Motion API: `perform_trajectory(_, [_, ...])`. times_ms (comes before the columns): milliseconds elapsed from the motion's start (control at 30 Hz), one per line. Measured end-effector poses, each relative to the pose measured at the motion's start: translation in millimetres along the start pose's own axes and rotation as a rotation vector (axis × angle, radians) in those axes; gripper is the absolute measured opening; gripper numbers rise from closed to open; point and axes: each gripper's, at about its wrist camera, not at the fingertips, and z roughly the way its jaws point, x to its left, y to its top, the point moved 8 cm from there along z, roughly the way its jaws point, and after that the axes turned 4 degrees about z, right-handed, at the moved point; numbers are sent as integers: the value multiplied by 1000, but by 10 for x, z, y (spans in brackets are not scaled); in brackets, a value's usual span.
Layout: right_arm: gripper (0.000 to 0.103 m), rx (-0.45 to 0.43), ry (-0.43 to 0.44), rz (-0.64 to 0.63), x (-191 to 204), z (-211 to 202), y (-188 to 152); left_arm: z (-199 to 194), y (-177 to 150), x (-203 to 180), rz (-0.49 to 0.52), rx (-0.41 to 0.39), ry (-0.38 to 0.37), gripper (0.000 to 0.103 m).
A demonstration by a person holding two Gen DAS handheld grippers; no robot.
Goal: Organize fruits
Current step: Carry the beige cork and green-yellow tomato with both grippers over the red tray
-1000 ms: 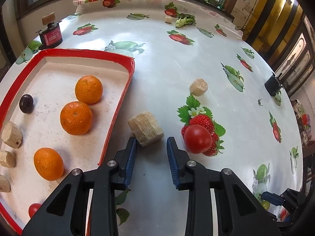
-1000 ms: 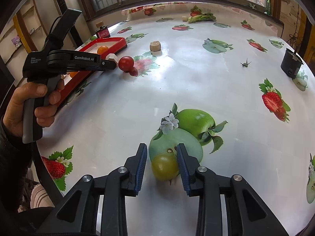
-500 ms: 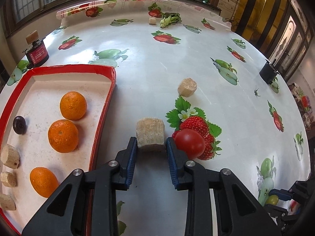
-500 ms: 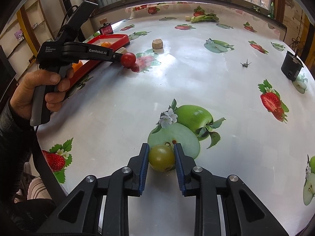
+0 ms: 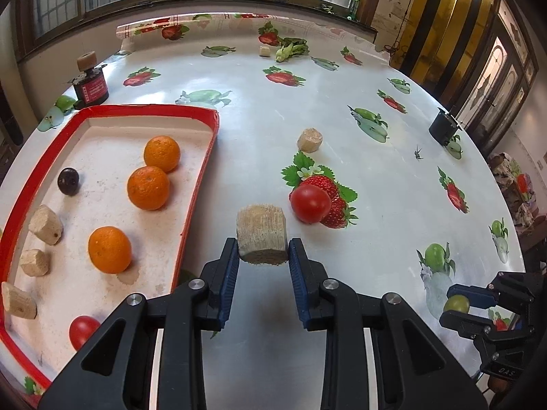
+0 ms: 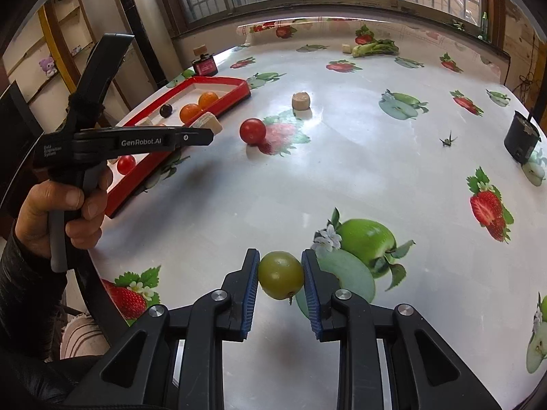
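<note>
My left gripper (image 5: 262, 256) is shut on a beige sugarcane chunk (image 5: 262, 234), held just above the tablecloth beside the red tray (image 5: 201, 157). The tray holds three oranges (image 5: 148, 187), a dark grape (image 5: 68, 180), several beige chunks (image 5: 45, 229) and a red tomato (image 5: 83, 330). A red tomato (image 5: 310, 203) and another beige chunk (image 5: 309, 140) lie on the table beyond. My right gripper (image 6: 280, 273) is shut on a green grape (image 6: 281, 275), lifted slightly off the cloth. In the right wrist view the left gripper (image 6: 208, 126) shows at left, held by a hand (image 6: 65, 212).
A fruit-printed white cloth covers the table (image 6: 342, 171). A black cup (image 6: 521, 140) stands at the right, a red-labelled jar (image 5: 91, 87) behind the tray, leafy greens (image 5: 292, 49) at the far edge. A small dark stem (image 6: 448, 140) lies near the cup.
My left gripper closed on the beige chunk and raised it. My right gripper closed on the green grape and lifted it a little off the table.
</note>
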Motion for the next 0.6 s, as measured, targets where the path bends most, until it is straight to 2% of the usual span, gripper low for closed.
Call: perform_trajectory(600, [26, -3, 105, -88, 562, 224, 460, -472, -198, 531, -83, -62, 79, 27])
